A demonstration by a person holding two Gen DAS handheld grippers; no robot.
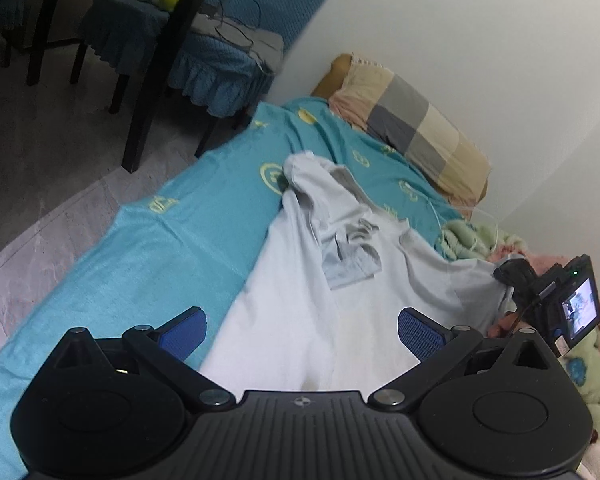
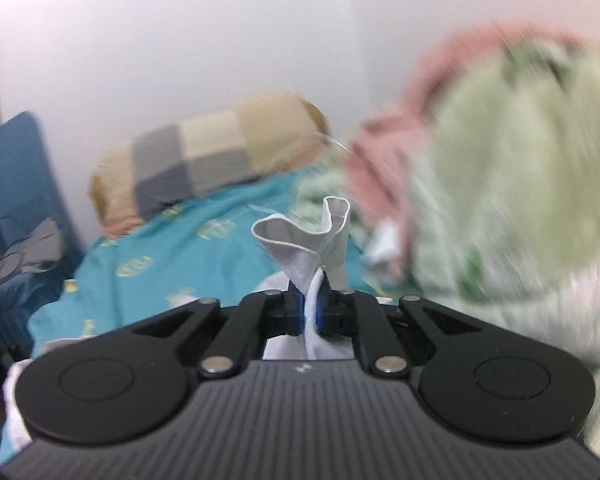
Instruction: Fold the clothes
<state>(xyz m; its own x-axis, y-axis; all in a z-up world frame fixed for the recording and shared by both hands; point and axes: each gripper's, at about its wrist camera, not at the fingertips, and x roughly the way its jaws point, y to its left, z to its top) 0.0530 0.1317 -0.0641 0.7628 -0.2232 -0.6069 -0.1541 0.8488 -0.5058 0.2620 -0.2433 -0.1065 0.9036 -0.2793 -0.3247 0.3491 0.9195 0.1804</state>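
Left wrist view: the left gripper (image 1: 302, 330) hangs with fingers spread wide over a pale grey shirt (image 1: 340, 280) rumpled on the teal bedsheet (image 1: 148, 240); a patchwork pillow (image 1: 412, 128) lies at one o'clock. Right wrist view: the right gripper (image 2: 310, 306) pinches a bunched shirt edge (image 2: 308, 248), a green blanket (image 2: 512, 180) at three o'clock.

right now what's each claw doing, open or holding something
Left claw: open, holding nothing, above the white shirt.
Right claw: shut on a bunched edge of the white shirt.
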